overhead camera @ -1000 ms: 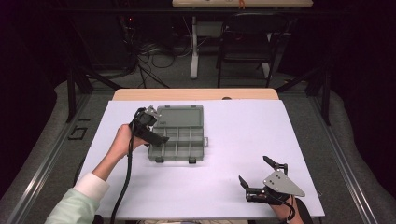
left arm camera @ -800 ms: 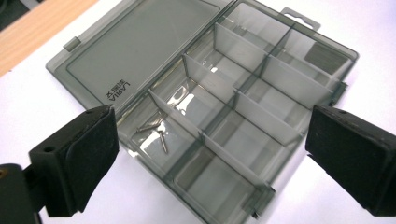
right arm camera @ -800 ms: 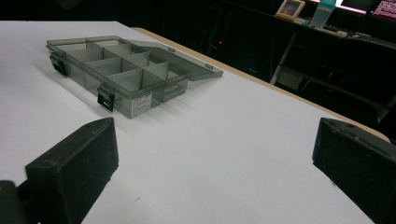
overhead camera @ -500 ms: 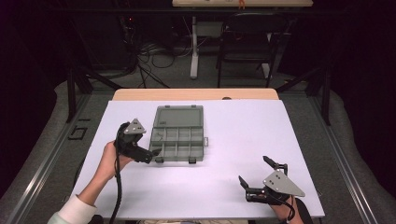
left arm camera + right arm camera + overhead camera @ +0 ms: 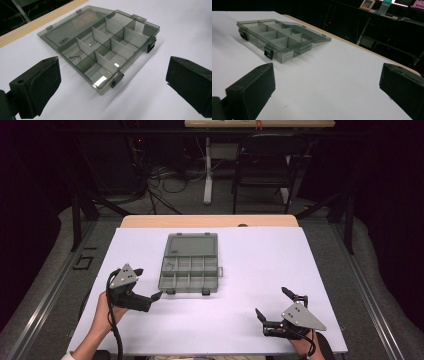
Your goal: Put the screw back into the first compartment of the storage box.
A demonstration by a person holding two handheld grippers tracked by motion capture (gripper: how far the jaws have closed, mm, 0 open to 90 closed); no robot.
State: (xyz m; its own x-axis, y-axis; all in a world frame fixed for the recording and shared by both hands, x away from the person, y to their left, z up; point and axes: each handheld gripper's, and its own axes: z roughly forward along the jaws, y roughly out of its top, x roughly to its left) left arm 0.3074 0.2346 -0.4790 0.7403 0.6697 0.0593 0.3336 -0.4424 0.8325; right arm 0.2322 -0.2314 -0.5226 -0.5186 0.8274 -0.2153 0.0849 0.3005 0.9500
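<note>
Compartment box (image 5: 190, 264) of smoky grey plastic lies in the centre of the high view, on the white table (image 5: 260, 270), its lid (image 5: 192, 243) folded flat toward the top of the frame, probably so that all eight cells stay open to reach from above. In the left gripper view the box fills the upper middle of the frame; one cell at its left holds a few small metal screws (image 5: 75, 57), and the other cells look empty. Two black latches (image 5: 117, 80) hang loose on the near wall, which fits a box that has been unclasped.

Left gripper (image 5: 149, 283) sits at the lower left of the high view, just beside the box's lower left corner but apart from it. Its jaws are spread wide with nothing between them, and they have just been opening. My guess is that it has let go near the box and now points at it for a further reach.

Right gripper (image 5: 272, 306) rests at the lower right, well apart from the box, jaws likewise spread and empty, apparently waiting.

Writing: a small embossed mark sits on the lid (image 5: 64, 41) and a white sticker (image 5: 287, 55) on the box's end wall, both too small to read.
</note>
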